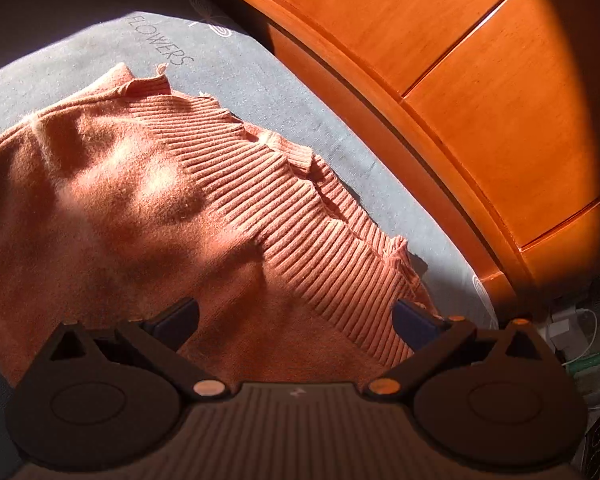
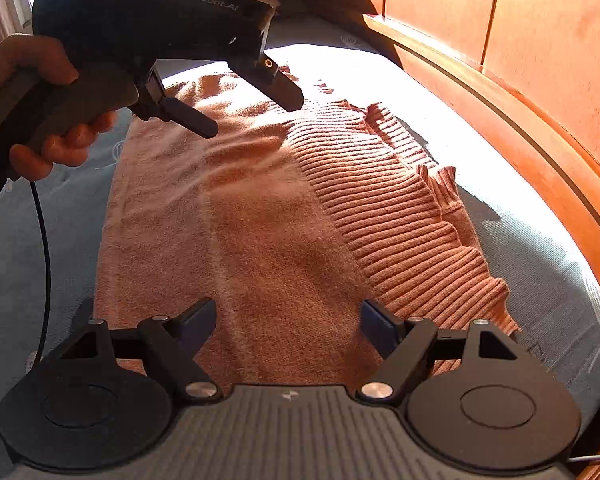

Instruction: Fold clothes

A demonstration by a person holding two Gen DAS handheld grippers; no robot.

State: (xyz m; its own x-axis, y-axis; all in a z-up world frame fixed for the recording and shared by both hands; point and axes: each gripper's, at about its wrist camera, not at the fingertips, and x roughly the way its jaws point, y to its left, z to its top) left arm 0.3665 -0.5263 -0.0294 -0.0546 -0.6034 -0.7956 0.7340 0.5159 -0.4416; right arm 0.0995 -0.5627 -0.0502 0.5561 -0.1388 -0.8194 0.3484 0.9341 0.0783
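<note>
Jaws of both left gripper (image 1: 296, 320) and right gripper (image 2: 288, 320) are gaping empty above sweater (image 2: 260, 220); you are lining up its ribbed hem (image 2: 400, 208), lower right, for pinching.

Your left wrist camera looks steeply down, close over the orange sweater (image 1: 148, 200) on the grey bed cover (image 1: 80, 44), wooden headboard (image 1: 460, 80) at upper right. Your right wrist camera looks down along the same sweater, near it, and takes in the left gripper (image 2: 256, 114) from the side.
</note>
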